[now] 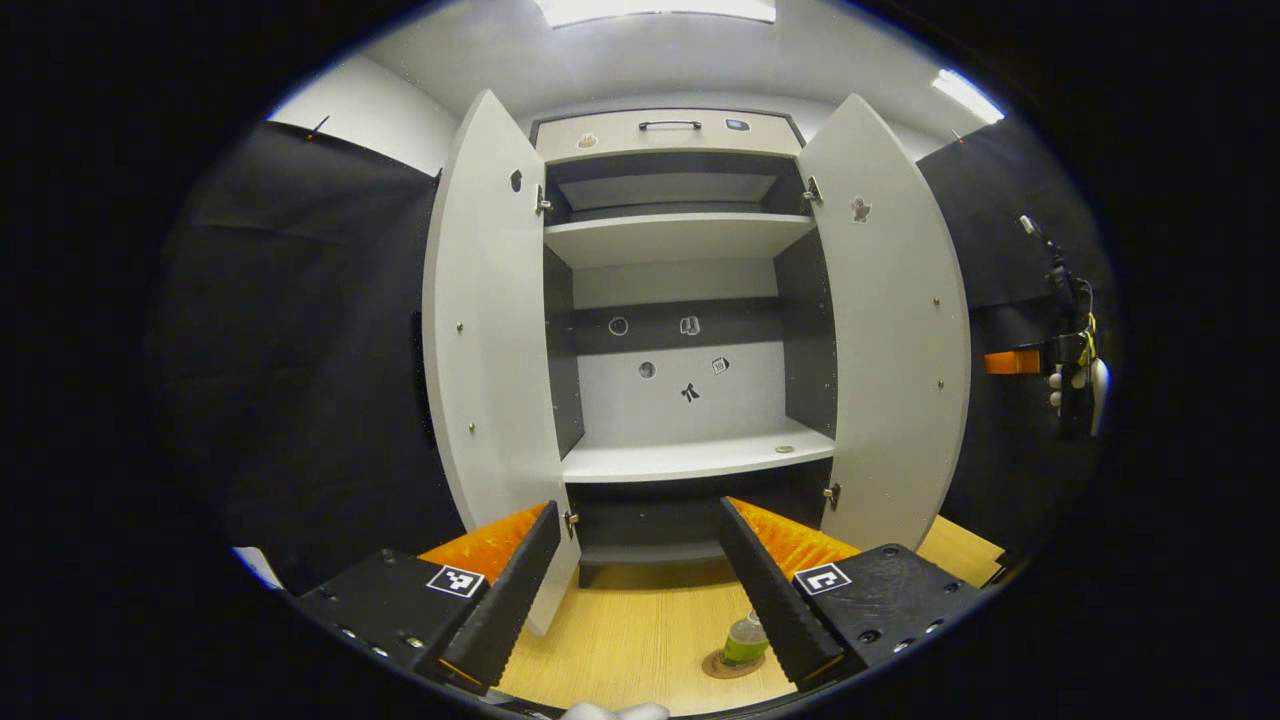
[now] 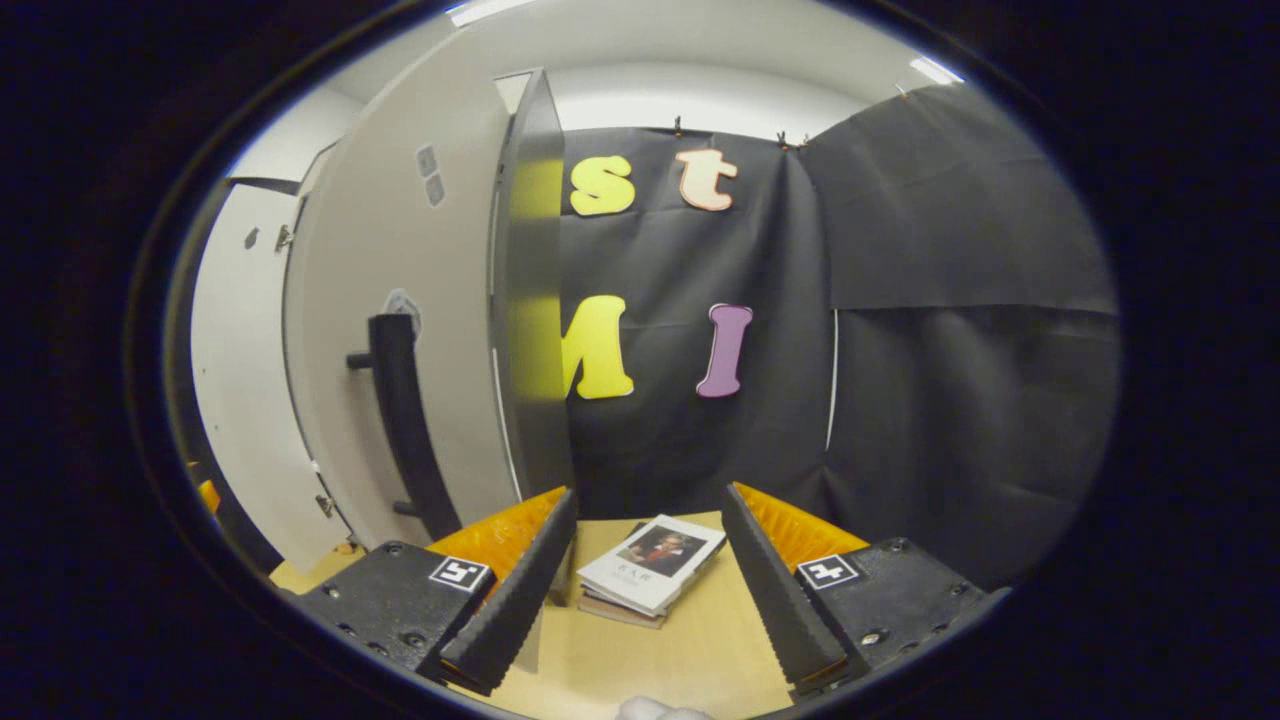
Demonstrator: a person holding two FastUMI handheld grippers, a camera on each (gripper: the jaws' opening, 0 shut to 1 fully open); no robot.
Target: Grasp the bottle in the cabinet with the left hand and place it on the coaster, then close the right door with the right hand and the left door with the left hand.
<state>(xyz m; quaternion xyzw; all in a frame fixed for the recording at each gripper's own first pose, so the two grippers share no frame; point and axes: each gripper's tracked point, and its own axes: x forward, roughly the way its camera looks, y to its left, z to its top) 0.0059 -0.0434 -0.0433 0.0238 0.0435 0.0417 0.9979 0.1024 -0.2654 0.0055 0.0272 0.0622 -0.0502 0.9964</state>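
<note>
— Both doors open? Where's the bottle?
— Yes. Bottle [image 1: 745, 640] stands on the coaster [image 1: 730, 665] on the desk [image 1: 640, 625], beside the left gripper [image 1: 640, 590].
— Jaws?
— Wide, holding nothing (right gripper [image 2: 645, 580] too, near the right door [image 2: 400, 330]).

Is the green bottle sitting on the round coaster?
Touching. In the left gripper view the bottle stands upright on the coaster, its base resting on it, beside the open left gripper.
</note>
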